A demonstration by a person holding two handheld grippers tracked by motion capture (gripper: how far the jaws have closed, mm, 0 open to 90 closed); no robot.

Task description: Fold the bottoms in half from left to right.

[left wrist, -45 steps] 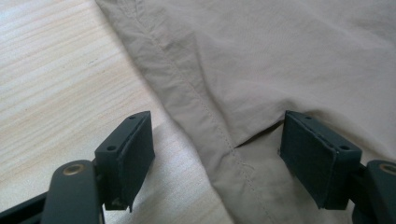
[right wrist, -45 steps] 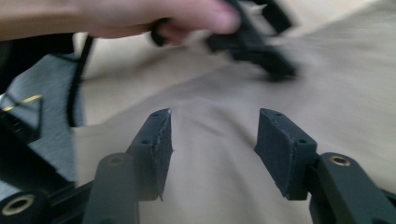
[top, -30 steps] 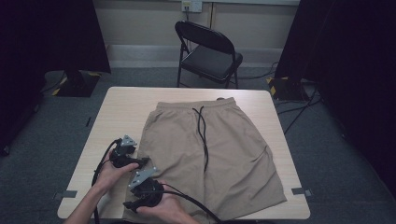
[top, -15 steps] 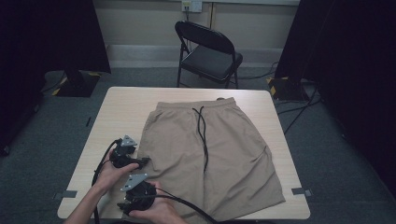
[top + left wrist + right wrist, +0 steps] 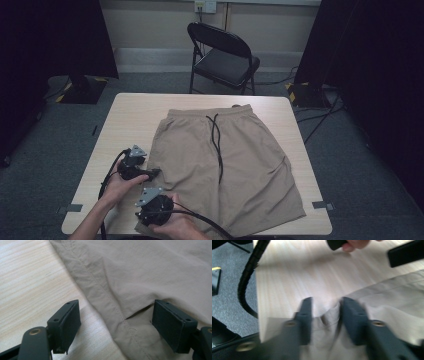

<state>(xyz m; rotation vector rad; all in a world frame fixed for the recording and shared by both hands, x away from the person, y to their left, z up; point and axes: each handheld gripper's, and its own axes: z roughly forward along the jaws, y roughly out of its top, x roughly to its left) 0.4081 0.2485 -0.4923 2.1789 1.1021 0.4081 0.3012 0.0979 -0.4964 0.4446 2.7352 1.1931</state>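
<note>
Both grippers at left leg edge of flat tan fabric shorts (image 5: 227, 165) on light wooden table (image 5: 135, 112).

Left gripper (image 5: 117, 326): jaws apart, straddling the side seam, nothing gripped. Right gripper (image 5: 324, 320): jaws narrowing around a raised fabric pinch near the hem; blurred, grip unclear. Shorts look unfolded; any folding not yet begun.

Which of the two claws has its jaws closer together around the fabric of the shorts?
The right claw: its jaws stand narrow around a small fold of the shorts. The left claw is wide open over the side seam.
</note>
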